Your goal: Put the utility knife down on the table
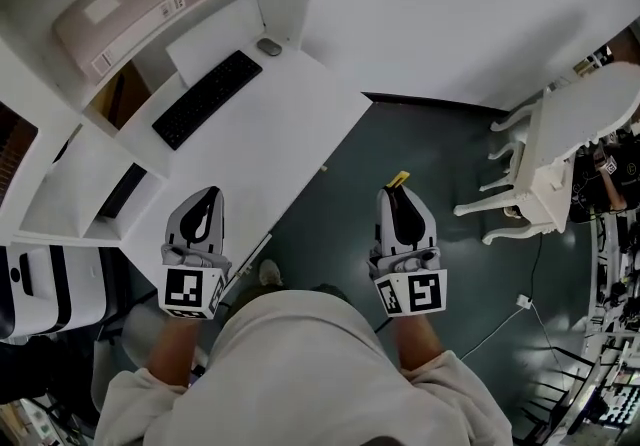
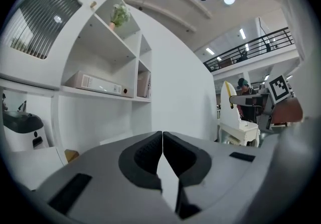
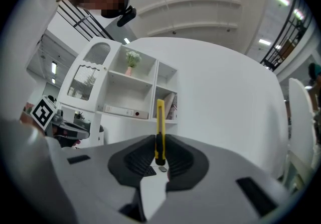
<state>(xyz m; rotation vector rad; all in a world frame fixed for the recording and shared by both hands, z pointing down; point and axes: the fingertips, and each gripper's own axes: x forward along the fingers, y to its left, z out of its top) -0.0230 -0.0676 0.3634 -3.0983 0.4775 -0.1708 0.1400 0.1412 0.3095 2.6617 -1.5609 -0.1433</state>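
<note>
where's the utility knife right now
The utility knife is clamped in the right gripper, yellow tip poking out ahead; in the head view it hangs over the dark floor, just right of the white desk.

There are two grippers: one left gripper [image 1: 208, 196] and one right gripper [image 1: 398, 190]. There are two marker cubes, one [image 1: 192, 292] on the left gripper and one [image 1: 412, 292] on the right. I count one yellow utility knife [image 3: 160, 127], one white table [image 1: 290, 139], one black keyboard [image 1: 206, 98], one grey mouse [image 1: 269, 47], one white chair [image 1: 560, 159], one binder [image 1: 140, 6] and one little plant [image 3: 132, 60].
</note>
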